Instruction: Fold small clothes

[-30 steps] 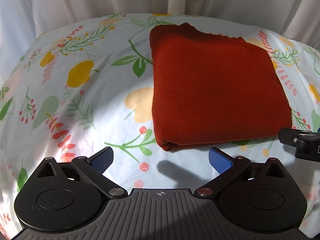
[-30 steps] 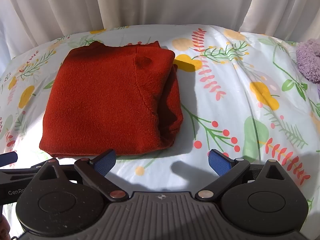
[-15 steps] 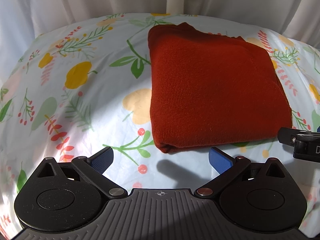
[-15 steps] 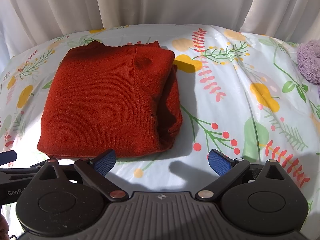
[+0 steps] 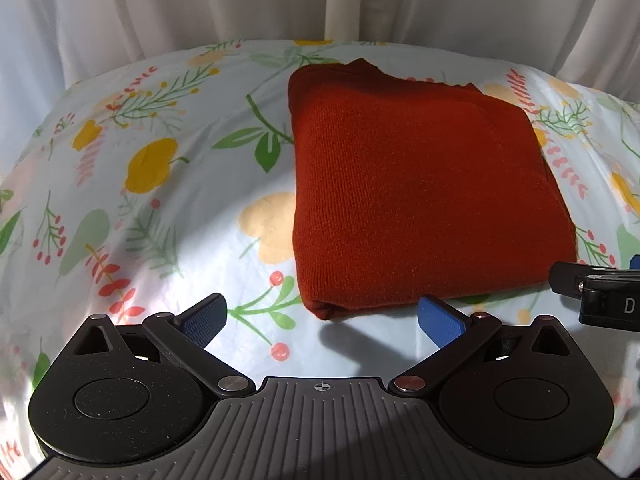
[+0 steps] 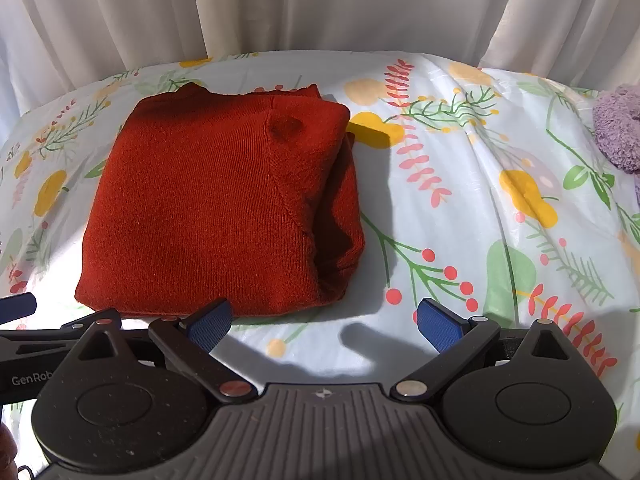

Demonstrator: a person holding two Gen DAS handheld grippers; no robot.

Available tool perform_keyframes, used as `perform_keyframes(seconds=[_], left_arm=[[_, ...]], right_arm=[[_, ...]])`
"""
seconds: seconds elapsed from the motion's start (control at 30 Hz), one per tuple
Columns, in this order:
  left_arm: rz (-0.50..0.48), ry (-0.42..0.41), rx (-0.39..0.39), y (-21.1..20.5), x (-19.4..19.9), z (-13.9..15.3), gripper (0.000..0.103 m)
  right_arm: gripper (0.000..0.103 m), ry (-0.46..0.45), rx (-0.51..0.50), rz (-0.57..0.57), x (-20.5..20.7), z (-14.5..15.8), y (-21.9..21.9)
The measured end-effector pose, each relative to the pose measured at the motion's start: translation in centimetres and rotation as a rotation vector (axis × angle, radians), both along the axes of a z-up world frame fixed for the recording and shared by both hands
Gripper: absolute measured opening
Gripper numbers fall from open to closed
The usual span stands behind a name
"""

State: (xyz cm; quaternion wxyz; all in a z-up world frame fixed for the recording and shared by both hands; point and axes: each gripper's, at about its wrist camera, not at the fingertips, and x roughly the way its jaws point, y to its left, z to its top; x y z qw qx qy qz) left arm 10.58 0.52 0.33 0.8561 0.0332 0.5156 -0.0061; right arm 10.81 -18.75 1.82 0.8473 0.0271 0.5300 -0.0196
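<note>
1. Almost nothing altered across the last second: red sweater (image 5: 420, 200) sitting a touch lower and nearer in both wrist views than 1 second ago, shape and folds unchanged.
2. Lying folded into a compact, roughly square bundle on the floral tabletop (image 5: 140, 220), flat side up, layered edges stacked along its right side in the right wrist view (image 6: 336, 216).
3. Left tool (image 5: 322, 318) spread apart, gripping nothing, hovering just short of the bundle's near left corner.
4. Right tool (image 6: 324, 320) likewise spread apart and empty, just short of the near right edge; no fabric between either pair of blue pads (image 6: 208, 324).
5. Judged from this: fold on this garment looks finished, both tools released and drifting only slightly.
6. Purple fluffy item (image 6: 618, 128) at the far right edge, well apart from the sweater, possibly the next piece.
</note>
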Motion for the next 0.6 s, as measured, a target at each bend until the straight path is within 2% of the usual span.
perform_keyframes(seconds=[0.27,0.6], left_arm=[[-0.022,0.021,-0.021,-0.04,0.0,-0.09,0.103],[-0.026,0.048,-0.002,-0.38,0.03,-0.24,0.103]], right_arm=[[0.099,-0.002,-0.002,-0.01,0.0,0.16,-0.11],[0.099,-0.005,-0.001,-0.016,0.1,0.36,-0.15]])
